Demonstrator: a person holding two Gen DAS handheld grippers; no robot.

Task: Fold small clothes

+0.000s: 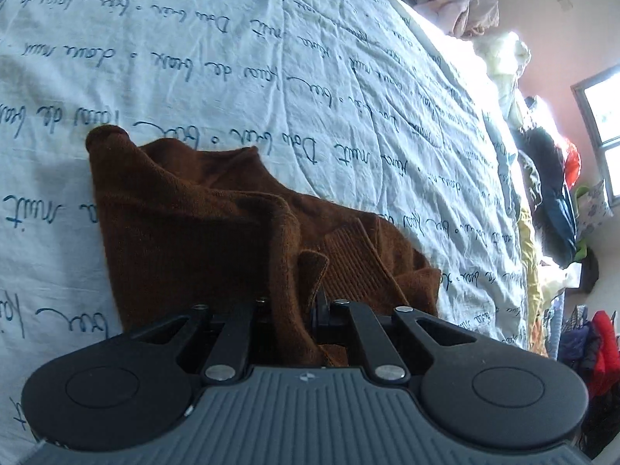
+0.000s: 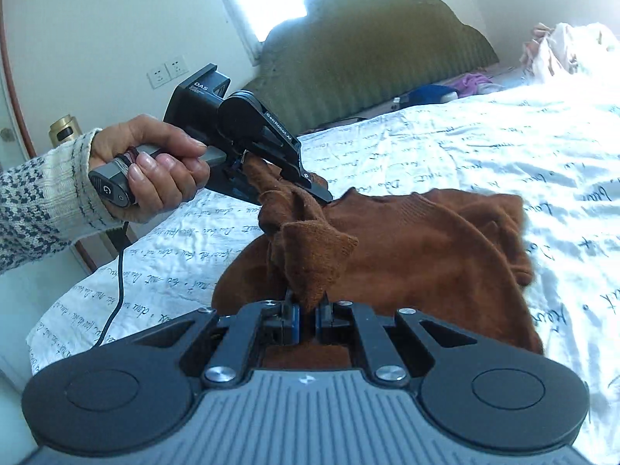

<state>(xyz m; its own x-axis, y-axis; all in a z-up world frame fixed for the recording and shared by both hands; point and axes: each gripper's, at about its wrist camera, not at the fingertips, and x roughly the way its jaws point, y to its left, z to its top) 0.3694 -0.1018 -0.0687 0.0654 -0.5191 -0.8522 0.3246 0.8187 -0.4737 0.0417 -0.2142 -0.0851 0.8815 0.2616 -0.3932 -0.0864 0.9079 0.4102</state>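
On the white bedspread printed with dark script lies a brown knitted garment, part of it lifted off the cover. The right wrist view shows the most: the right gripper is clamped on a bunched corner of the knit, and the left gripper, held by a hand in a patterned knit sleeve, pinches another bunch of the same fabric just beyond it. Only this view takes in the green headboard, the wall sockets and the cable hanging from the left handle. The left wrist view shows its own tongs closed on brown fabric, the garment's ribbed band, and what the other misses: heaped clothes along the bed's far edge, towards a window.
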